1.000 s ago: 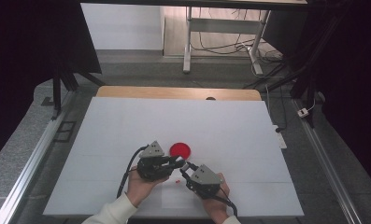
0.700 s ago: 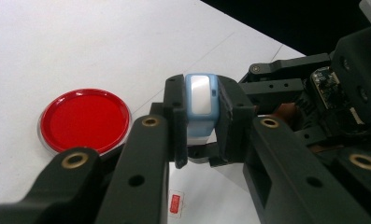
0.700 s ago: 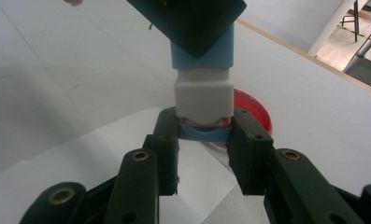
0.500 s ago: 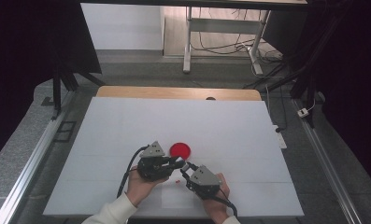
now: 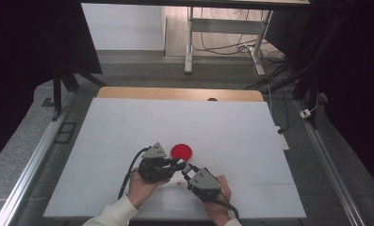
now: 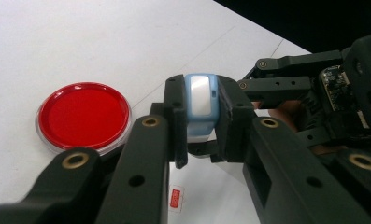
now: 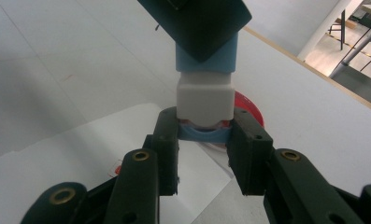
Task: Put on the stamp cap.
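White table [image 5: 128,127] | 1 red dish [image 5: 182,151] | 1 blue-white block [image 6: 200,105] | 2 grippers: left gripper [image 6: 199,126], right gripper [image 7: 205,140]

The left gripper [image 7: 206,18] covered the top of the small blue-and-white plastic block [image 7: 205,95], which hid most of the round red dish [image 7: 248,112].
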Demonstrator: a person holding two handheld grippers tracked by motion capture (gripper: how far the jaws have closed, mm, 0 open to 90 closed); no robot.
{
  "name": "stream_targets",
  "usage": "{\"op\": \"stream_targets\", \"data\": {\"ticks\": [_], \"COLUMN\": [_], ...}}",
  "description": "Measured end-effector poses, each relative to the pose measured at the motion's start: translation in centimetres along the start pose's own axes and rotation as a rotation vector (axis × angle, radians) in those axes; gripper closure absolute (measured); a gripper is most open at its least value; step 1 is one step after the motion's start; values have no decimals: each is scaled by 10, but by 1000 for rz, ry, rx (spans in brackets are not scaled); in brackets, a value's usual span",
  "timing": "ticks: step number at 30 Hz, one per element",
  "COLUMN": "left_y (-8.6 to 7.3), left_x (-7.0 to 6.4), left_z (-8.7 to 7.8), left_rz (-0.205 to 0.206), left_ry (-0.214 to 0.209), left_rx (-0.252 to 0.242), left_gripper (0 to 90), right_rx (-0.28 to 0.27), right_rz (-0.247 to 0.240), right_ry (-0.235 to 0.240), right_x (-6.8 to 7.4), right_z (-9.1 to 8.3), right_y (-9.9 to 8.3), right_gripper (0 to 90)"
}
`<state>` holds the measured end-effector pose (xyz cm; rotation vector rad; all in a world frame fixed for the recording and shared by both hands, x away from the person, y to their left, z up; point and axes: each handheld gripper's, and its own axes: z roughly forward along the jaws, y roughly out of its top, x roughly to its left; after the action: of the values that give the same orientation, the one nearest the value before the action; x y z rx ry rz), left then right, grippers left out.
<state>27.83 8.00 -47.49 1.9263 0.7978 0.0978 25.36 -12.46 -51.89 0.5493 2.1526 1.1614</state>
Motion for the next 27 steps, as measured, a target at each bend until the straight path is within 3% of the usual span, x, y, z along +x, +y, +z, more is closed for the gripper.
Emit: {"op": "stream_targets", "data": {"ticks": [6,13,19,27], "left_y": [0,-2,-3,-3], "left_x": [1,2,7,6], "left_z": [1,3,3,3], "left_rz": [-3,-12,-51,-53], "left_ry": [-7,-17,-54,-61], "left_rx": [8,7,-2,-1], "left_gripper": [756,757,758,758], "right_rx": [17,8,-3,-7], "right_rz": [-25,-16,-3,-1], "right_ry": [-4,2,3,5], "right_x": [1,1,1,1], "right_z": [0,-1,-3,-4], "right_y": [0,0,1,2], "right_gripper": [651,652,653,653]}}
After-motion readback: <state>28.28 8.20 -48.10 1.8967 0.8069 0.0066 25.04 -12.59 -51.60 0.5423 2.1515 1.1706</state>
